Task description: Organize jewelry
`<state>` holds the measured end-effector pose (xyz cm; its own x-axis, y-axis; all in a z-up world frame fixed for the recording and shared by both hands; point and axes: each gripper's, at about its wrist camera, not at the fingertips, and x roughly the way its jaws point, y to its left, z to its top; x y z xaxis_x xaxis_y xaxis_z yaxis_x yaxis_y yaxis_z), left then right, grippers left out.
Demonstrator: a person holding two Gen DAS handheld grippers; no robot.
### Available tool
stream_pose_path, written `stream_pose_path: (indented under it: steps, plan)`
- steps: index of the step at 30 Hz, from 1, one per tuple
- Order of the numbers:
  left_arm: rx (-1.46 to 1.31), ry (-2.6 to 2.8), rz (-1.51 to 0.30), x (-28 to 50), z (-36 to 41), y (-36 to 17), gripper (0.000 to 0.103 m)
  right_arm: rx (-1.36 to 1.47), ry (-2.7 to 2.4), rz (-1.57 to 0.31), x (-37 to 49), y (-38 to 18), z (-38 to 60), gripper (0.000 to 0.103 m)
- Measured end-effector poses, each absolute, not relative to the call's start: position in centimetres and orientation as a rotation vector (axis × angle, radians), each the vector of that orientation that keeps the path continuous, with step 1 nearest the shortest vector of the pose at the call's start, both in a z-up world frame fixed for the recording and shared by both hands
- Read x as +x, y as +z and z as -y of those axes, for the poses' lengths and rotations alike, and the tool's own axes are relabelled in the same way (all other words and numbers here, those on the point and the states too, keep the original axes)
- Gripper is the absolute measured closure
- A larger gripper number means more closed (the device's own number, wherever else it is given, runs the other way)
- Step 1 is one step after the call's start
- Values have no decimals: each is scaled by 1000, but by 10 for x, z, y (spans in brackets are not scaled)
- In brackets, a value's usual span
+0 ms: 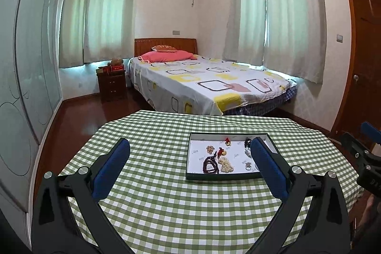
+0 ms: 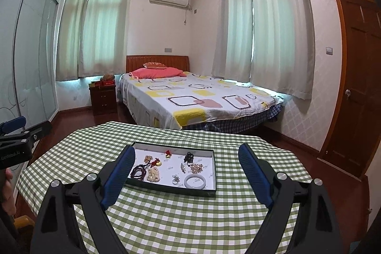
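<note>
While both grippers are hovering above the table [image 1: 166, 206], neither is gripping anything. Left gripper [image 1: 190, 146] is sitting with its blue pads spread wide, only checkered cloth between them, its right finger overlapping the tray's right edge in view. Right gripper [image 2: 187, 154] is likewise splayed wide, nothing clamped, its left finger crossing the tray's left edge.

Tray [image 2: 212, 173], dark rim and white floor, is lying flat near the middle of the table. Jewelry is lying loose inside it: dark bead bracelet [image 2: 138, 172] at near left, just beside a cream bead cluster [image 2: 153, 175], pale bangle [image 2: 195, 181] at near right, small ring [image 2: 175, 180] beside it, red-and-gold charm [image 2: 168, 154] toward the far wall.

Bed [image 2: 202, 104] is showing behind the table.
</note>
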<state>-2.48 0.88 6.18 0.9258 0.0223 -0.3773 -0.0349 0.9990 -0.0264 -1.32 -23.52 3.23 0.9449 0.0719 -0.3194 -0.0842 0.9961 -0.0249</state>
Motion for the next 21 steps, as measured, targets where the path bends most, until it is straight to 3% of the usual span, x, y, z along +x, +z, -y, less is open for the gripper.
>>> stream_pose_path:
  steps: [21]
  plan:
    - [-41, 41, -381, -27, -11, 62, 4, -38, 73, -315, -13, 31, 235, 17]
